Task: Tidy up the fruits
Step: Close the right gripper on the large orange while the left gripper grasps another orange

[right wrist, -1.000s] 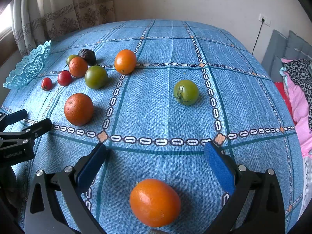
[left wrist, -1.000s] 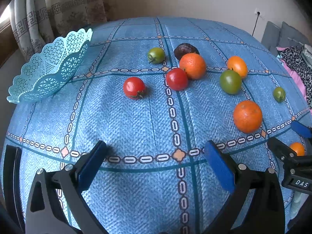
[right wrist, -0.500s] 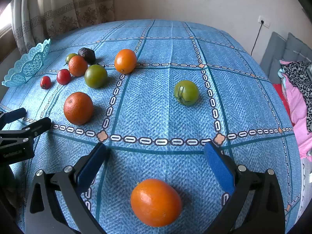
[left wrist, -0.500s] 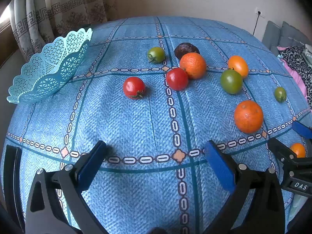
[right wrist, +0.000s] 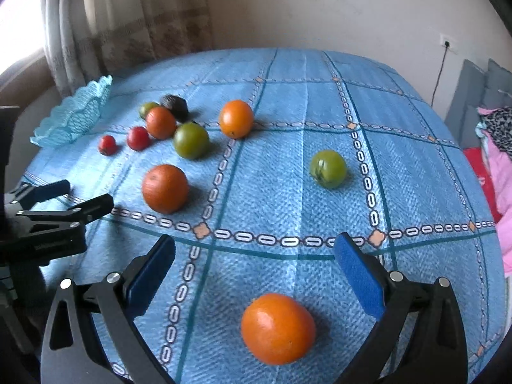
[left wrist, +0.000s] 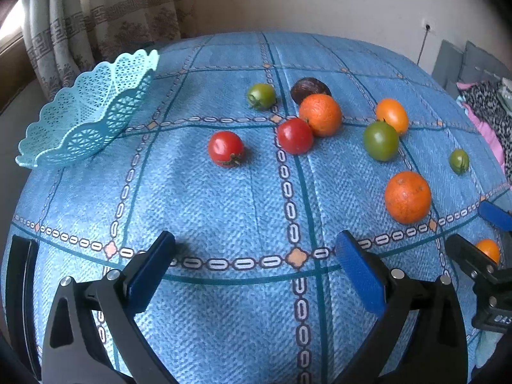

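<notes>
Fruits lie scattered on the counter (left wrist: 224,211) with the blue cloth, none in the turquoise basket (left wrist: 86,121) at its far left edge. My left claw (left wrist: 254,257) is spread wide, holding nothing. My right claw (right wrist: 254,257) is also spread, and one orange (right wrist: 277,328) sits between its fingers, not touched.

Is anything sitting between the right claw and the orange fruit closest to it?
Nothing visible. The right claw is open, and the nearest round orange fruit lies on the blue patterned tablecloth directly between its blue-padded fingers, with only bare cloth around it.
</notes>
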Demonstrator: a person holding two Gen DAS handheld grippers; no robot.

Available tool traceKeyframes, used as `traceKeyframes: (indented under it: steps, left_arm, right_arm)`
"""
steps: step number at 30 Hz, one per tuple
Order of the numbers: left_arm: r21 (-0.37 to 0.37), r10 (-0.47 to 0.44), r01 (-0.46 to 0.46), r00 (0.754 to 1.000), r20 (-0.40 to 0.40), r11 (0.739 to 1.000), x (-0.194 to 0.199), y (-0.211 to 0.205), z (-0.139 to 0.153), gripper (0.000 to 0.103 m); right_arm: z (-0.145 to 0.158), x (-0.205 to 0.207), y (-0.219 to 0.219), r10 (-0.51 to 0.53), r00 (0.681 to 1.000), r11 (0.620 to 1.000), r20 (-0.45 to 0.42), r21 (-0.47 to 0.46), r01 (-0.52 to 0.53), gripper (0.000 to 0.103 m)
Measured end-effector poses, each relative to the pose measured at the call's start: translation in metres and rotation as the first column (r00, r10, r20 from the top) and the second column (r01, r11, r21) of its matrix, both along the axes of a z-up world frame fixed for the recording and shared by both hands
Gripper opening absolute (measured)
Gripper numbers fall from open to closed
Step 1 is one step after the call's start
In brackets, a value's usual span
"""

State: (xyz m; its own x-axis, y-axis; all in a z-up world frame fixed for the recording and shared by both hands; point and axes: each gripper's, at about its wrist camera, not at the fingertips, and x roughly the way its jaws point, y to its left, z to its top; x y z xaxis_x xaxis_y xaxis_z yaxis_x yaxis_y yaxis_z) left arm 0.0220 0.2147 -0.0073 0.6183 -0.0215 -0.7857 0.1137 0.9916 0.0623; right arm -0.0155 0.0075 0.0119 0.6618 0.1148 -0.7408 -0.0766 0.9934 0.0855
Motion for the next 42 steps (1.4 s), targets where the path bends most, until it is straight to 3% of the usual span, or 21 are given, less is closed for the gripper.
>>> traceKeyframes:
  steps: [6, 12, 19, 27, 34, 36, 42]
  left_arm:
    - [-0.040, 0.020, -0.019, 0.999, 0.027, 0.999, -0.007, 0.017, 0.012, 0.101]
    - [-0.006, 0.040, -0.039, 0.998, 0.055, 0.999, -0.018, 0.035, 0.021, 0.101]
    - [-0.011, 0.058, -0.057, 0.997, 0.048, 0.998, -0.011, 0.049, 0.026, 0.101]
    - [-0.003, -0.022, 0.023, 0.999, 0.044, 1.000, -0.020, 0.020, 0.024, 0.101]
    - [0.004, -0.084, 0.084, 0.996, 0.041, 0.996, -0.022, -0.005, 0.022, 0.101]
    - [0.004, -0.099, 0.099, 0.994, 0.039, 0.995, -0.023, -0.012, 0.022, 0.101]
    - [0.007, -0.167, 0.167, 0.985, 0.036, 0.986, -0.023, -0.038, 0.024, 0.101]
  right_arm:
    - [0.015, -0.011, -0.009, 0.004, 0.999, 0.998, 0.047, 0.055, -0.007, 0.098]
    - [0.040, -0.025, -0.027, -0.007, 0.994, 0.995, 0.113, 0.096, -0.004, 0.098]
    - [0.032, -0.052, -0.053, -0.025, 0.995, 0.990, 0.094, 0.143, 0.012, 0.097]
    - [0.009, -0.062, -0.027, 0.078, 0.996, 0.993, 0.038, 0.085, -0.081, 0.065]
    - [0.000, -0.059, -0.022, 0.071, 0.997, 0.996, 0.018, 0.055, -0.071, 0.048]
    - [-0.001, -0.057, -0.024, 0.051, 0.999, 0.997, 0.010, 0.049, -0.052, 0.039]
    - [-0.001, -0.059, -0.031, 0.047, 0.999, 0.996, 0.011, 0.069, -0.048, 0.038]
